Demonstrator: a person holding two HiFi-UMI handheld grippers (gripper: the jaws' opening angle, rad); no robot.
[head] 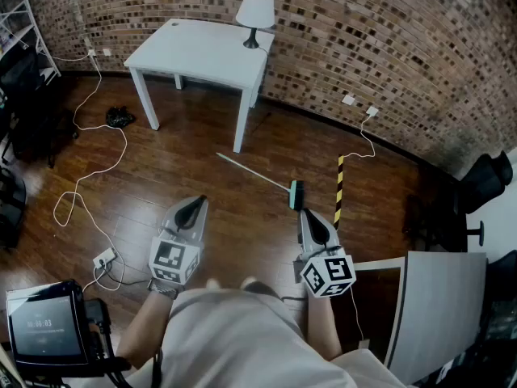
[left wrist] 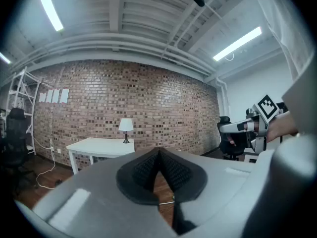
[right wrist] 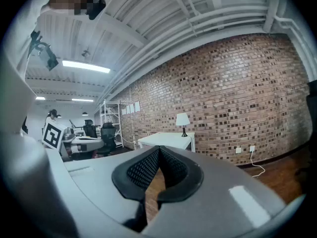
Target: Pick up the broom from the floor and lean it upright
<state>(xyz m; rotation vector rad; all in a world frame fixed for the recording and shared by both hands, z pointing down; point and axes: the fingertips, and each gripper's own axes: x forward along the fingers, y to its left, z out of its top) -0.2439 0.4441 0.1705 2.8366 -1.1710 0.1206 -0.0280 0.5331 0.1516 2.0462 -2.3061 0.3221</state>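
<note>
The broom (head: 257,173) lies flat on the wooden floor in the head view, its thin white handle pointing up-left toward the table and its small green head (head: 296,194) at the near end. My right gripper (head: 304,214) hovers just on the near side of that head, jaws shut and empty; in its own view the pads (right wrist: 148,168) meet at the tip of the right gripper (right wrist: 158,150). My left gripper (head: 199,204) is held further left, apart from the broom, also shut on nothing (left wrist: 158,152).
A white table (head: 202,51) with a lamp (head: 255,14) stands against the brick wall (head: 388,39). White cables and a power strip (head: 103,259) trail at left. A yellow-black striped bar (head: 339,188) lies right of the broom. A white panel (head: 436,305) and black chair (head: 485,176) stand at right.
</note>
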